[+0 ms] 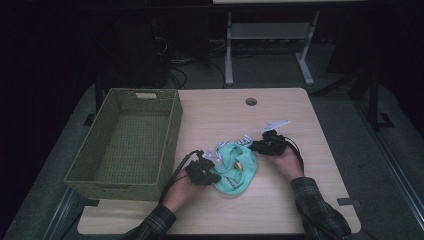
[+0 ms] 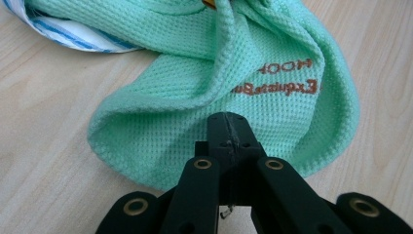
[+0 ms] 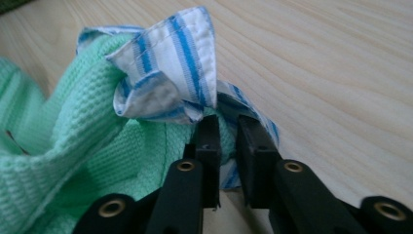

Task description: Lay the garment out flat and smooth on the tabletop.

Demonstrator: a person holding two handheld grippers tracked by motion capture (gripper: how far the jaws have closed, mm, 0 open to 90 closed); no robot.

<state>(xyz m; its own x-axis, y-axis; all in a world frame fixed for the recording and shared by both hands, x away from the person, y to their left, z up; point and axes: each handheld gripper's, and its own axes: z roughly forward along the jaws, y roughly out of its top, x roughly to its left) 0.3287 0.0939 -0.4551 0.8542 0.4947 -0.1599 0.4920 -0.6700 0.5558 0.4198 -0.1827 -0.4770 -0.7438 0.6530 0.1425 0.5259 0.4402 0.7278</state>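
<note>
Lying crumpled, green cloth (image 1: 236, 169) diagonal.

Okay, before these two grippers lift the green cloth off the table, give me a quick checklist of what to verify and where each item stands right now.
1. Left gripper shut on the green cloth: ok, the jaws meet at the cloth's near edge.
2. Right gripper grip: cannot tell, the jaws stand slightly apart with the striped white and blue edge between them.
3. Both grippers on opposite sides of the cloth: ok in the high view, left gripper and right gripper.
4. Cloth spread flat: not ok, it is bunched and folded.
5. Green basket ready to receive: ok, its inside looks bare.
6. Small yellowish item on the cloth: cannot tell what it is.
</note>
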